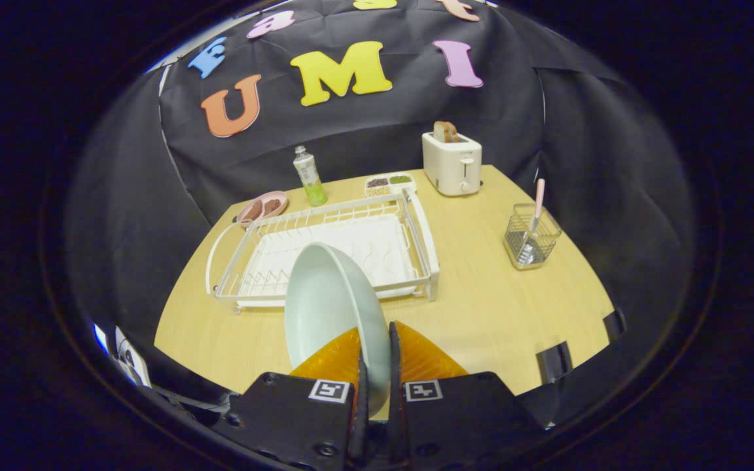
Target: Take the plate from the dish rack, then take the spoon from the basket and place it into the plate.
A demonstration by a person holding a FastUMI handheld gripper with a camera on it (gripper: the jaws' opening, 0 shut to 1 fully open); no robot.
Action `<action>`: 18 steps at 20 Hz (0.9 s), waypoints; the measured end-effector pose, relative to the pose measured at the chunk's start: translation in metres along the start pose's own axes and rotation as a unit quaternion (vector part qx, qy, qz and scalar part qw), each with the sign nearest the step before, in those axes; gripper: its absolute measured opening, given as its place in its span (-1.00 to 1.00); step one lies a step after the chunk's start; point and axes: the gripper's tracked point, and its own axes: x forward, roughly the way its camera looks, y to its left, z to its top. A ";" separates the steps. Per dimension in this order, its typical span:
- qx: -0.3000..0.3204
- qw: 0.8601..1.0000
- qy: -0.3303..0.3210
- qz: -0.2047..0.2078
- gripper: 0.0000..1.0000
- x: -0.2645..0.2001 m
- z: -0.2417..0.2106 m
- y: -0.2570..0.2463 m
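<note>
A pale green plate [328, 307] stands on edge between my two orange fingers [416, 356], lifted above the wooden table in front of the dish rack. My gripper [376, 340] is shut on the plate's rim. The white wire dish rack [416, 229] lies just beyond the plate, with nothing standing in it. Off to the right of the fingers sits a clear mesh basket [532, 237], and a pink-handled spoon [538, 203] stands upright in it.
Behind the rack are a pink dish with food [262, 208], a green-bottomed bottle [309, 176], a small tray of grains [388, 183] and a white toaster [452, 163] holding bread. Bare table [482, 307] stretches between rack and basket.
</note>
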 end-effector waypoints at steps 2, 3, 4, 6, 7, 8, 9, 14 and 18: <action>0.014 1.000 -0.003 0.027 -0.66 0.012 -0.020 0.004; 0.020 0.999 -0.009 0.036 -0.66 0.019 -0.026 0.003; 0.023 0.999 -0.015 0.043 -0.66 0.026 -0.030 0.002; 0.026 0.998 -0.015 0.050 -0.66 0.037 -0.043 -0.005; 0.021 0.998 -0.013 0.049 -0.66 0.042 -0.050 -0.007; 0.025 0.998 -0.012 0.064 -0.65 0.046 -0.053 -0.008; 0.034 0.996 -0.013 0.085 -0.65 0.050 -0.057 -0.006; 0.056 0.990 -0.010 0.127 -0.57 0.078 -0.075 -0.029; 0.050 0.989 -0.009 0.137 -0.41 0.095 -0.081 -0.042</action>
